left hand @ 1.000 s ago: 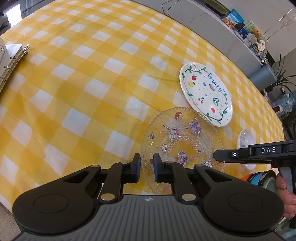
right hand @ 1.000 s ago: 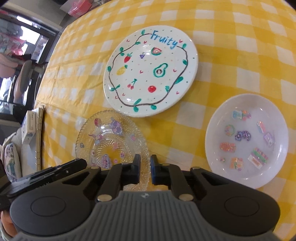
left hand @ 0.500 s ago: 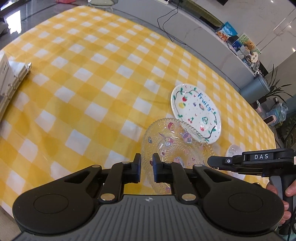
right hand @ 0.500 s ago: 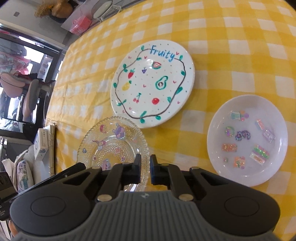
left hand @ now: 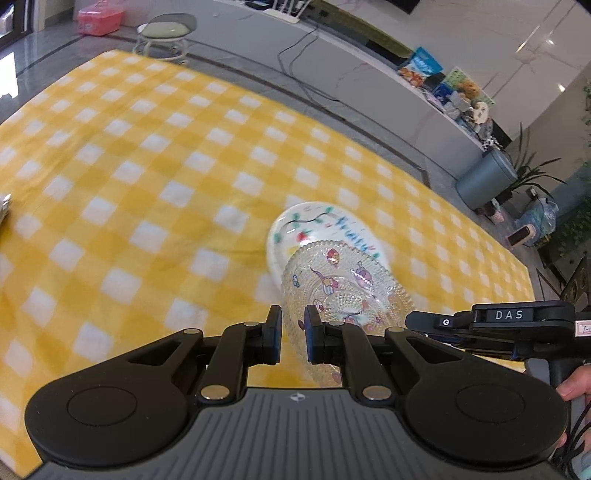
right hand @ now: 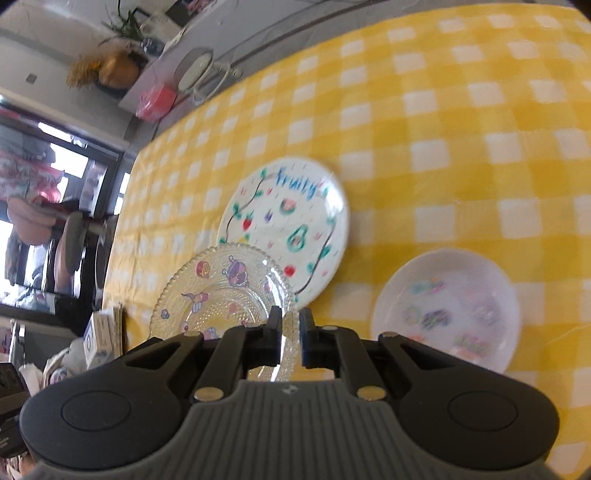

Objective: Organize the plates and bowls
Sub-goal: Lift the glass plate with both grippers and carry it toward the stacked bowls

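Note:
A clear glass plate with cartoon stickers (left hand: 343, 291) is held up off the yellow checked tablecloth (left hand: 155, 192), tilted. My left gripper (left hand: 292, 334) is shut on its near left rim. My right gripper (right hand: 290, 338) is shut on its right rim; the glass plate (right hand: 218, 291) shows in the right wrist view too. The white "Fruity" plate (right hand: 291, 225) lies on the cloth just behind it, partly hidden by the glass plate in the left wrist view (left hand: 295, 225). A small white bowl with stickers (right hand: 447, 308) lies to the right.
The right gripper's body (left hand: 491, 319) crosses the right side of the left wrist view. A counter with snack bags (left hand: 436, 77), a stool (left hand: 166, 33) and a grey bin (left hand: 484, 181) stand beyond the table's far edge. A box and papers (right hand: 103, 332) lie at the left.
Both grippers have lifted the glass plate off the cloth and tilted it up. It now overlaps the Fruity plate in view. Both cameras have pitched up, showing more of the room.

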Tool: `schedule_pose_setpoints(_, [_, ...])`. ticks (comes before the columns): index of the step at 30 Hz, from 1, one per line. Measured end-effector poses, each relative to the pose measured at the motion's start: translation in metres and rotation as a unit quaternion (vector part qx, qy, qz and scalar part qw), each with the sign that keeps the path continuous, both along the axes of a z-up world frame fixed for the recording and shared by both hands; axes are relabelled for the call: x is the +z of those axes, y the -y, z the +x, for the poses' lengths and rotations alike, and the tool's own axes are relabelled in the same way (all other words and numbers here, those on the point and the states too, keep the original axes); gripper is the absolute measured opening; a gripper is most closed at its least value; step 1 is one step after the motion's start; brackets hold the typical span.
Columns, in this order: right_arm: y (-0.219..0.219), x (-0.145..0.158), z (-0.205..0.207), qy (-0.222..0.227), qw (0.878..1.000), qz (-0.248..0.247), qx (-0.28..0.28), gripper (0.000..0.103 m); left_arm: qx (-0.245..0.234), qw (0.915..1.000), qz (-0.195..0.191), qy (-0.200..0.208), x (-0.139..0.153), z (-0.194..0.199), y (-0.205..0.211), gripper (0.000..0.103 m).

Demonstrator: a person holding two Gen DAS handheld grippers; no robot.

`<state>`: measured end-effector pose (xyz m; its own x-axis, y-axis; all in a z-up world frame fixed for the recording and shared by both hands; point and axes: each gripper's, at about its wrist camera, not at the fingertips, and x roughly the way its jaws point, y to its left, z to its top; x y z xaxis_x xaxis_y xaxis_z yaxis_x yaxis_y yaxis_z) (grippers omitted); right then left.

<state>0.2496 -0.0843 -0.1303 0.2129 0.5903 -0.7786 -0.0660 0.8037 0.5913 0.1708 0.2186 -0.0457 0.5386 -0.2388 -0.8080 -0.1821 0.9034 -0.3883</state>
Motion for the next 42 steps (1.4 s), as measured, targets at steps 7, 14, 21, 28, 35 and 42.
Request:
schedule_pose_setpoints(7, [0.051, 0.007, 0.003, 0.012, 0.999, 0.006, -0.051, 0.007, -0.034, 0.9993, -0.003, 0.019, 0.010, 0.024, 0.041, 0.013])
schedule_pose_setpoints(14, [0.104, 0.007, -0.005, 0.020, 0.995, 0.008, -0.102, 0.007, -0.069, 0.9974, -0.001, 0.022, 0.008, 0.039, 0.087, 0.013])
schedule_pose_setpoints(21, [0.153, 0.009, -0.027, 0.027, 0.990, 0.009, -0.141, 0.007, -0.105, 0.9942, 0.002, 0.024, 0.009, 0.041, 0.130, 0.013])
schedule_pose_setpoints(28, [0.197, 0.017, -0.061, 0.039, 0.984, 0.004, -0.172, 0.007, -0.138, 0.9901, 0.000, 0.028, 0.014, 0.032, 0.169, 0.013])
schedule_pose_setpoints(35, [0.246, 0.025, -0.113, 0.054, 0.979, 0.005, -0.194, 0.007, -0.172, 0.9848, -0.015, 0.021, 0.015, 0.005, 0.201, 0.013])
schedule_pose_setpoints(42, [0.274, 0.017, -0.160, 0.044, 0.976, 0.007, -0.214, 0.007, -0.198, 0.9801, -0.005, -0.004, 0.006, -0.023, 0.232, 0.013])
